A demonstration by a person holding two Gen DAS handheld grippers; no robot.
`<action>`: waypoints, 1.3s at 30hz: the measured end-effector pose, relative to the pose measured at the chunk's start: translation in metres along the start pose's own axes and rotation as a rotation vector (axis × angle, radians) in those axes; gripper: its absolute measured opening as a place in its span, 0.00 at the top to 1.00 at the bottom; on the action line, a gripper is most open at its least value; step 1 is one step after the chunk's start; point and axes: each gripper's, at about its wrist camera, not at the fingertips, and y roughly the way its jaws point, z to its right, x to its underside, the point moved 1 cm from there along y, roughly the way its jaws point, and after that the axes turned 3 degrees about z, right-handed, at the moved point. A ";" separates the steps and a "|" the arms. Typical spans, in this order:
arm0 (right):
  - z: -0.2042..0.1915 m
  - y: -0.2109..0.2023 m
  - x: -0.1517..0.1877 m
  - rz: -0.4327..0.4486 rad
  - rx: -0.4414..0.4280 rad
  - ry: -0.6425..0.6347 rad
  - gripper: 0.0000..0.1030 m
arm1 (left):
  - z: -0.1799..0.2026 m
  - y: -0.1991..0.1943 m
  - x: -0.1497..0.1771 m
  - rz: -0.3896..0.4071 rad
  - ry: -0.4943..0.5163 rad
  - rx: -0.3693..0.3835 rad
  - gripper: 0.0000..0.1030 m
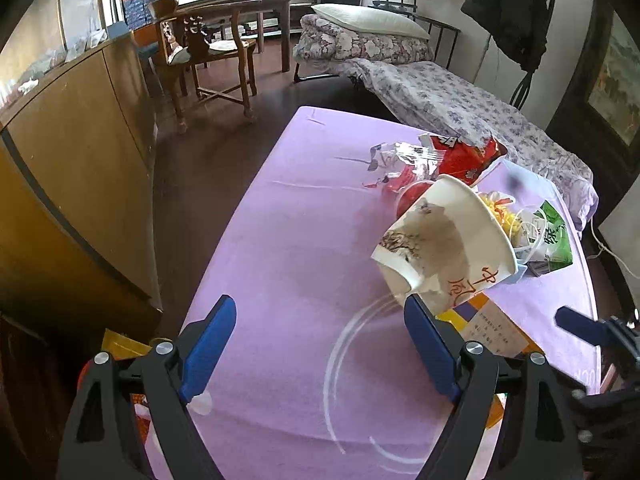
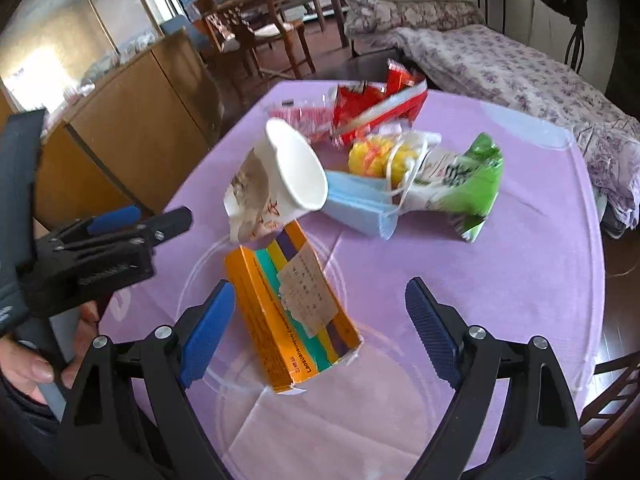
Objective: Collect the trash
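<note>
A pile of trash lies on the purple-covered table (image 1: pixel 280 240). A crushed paper cup (image 1: pixel 440 244) lies on its side, also in the right wrist view (image 2: pixel 276 184). Beside it are an orange medicine box (image 2: pixel 296 316), a blue face mask (image 2: pixel 356 204), a green wrapper (image 2: pixel 468 184), a yellow net (image 2: pixel 376 160) and red snack wrappers (image 2: pixel 372 108). My left gripper (image 1: pixel 320 348) is open and empty, its right finger close to the cup. My right gripper (image 2: pixel 320 332) is open, and the orange box lies between its fingers.
A clear plastic sheet with round marks (image 1: pixel 352 360) covers the cloth. A wooden cabinet (image 1: pixel 72 168) stands left of the table. A bed with floral bedding (image 1: pixel 460 104) runs along the far right. Wooden chairs and a table (image 1: pixel 224 44) stand at the back.
</note>
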 end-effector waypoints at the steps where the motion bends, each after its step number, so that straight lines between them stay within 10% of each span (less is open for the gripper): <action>1: 0.000 0.002 0.000 -0.006 -0.008 0.006 0.18 | -0.001 0.001 0.000 -0.002 -0.003 0.001 0.18; 29: -0.049 0.040 0.025 -0.110 0.053 -0.185 0.12 | -0.011 0.004 0.007 -0.027 -0.020 -0.010 0.18; 33: -0.052 0.036 0.028 -0.113 0.123 -0.218 0.35 | -0.013 0.006 0.007 -0.031 -0.032 -0.013 0.18; 39: -0.019 0.012 0.023 -0.120 0.083 -0.093 0.39 | -0.015 0.007 0.009 -0.035 -0.035 -0.018 0.18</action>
